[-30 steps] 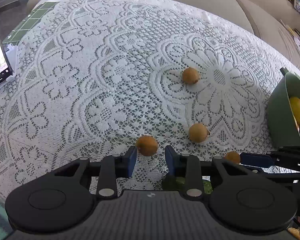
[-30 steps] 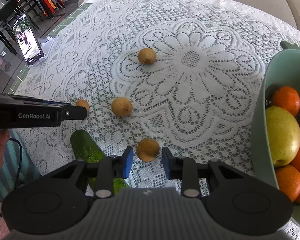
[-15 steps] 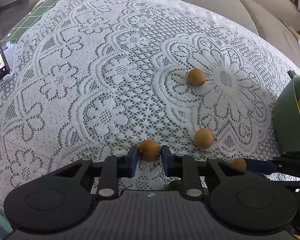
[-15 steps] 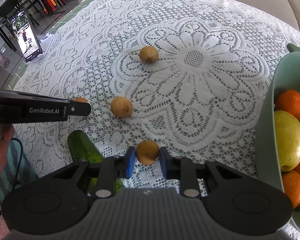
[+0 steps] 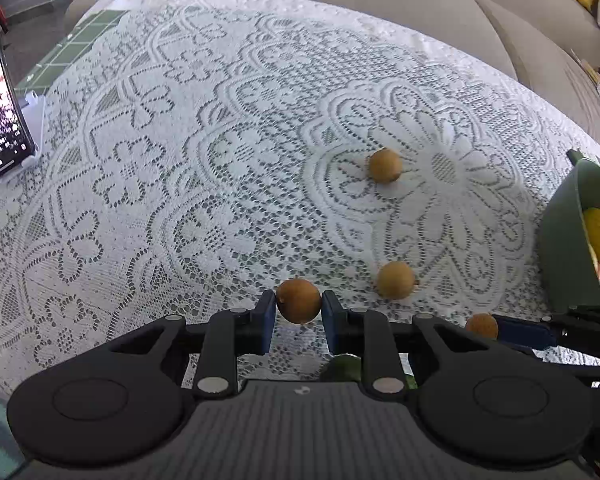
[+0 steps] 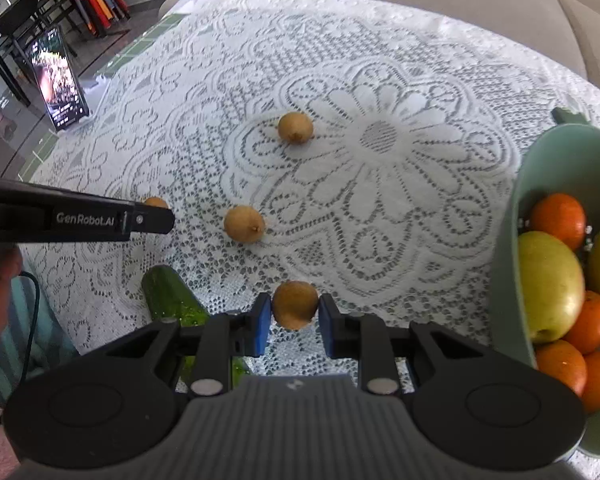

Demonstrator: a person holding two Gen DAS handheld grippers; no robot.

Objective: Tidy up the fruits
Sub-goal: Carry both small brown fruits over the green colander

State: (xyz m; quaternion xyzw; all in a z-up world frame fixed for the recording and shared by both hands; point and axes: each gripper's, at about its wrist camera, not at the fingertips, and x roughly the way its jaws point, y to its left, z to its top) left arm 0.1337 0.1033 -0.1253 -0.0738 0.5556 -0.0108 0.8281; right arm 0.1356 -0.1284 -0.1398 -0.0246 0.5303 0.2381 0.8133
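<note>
Two small brown fruits now pinched: left claw (image 5: 298, 307) clamped since a second ago, right claw (image 6: 292, 312) likewise, ready for lifting toward green bowl (image 6: 512, 216).

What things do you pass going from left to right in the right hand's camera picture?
Phone → left gripper → cucumber → loose brown fruit → green bowl → oranges.
</note>
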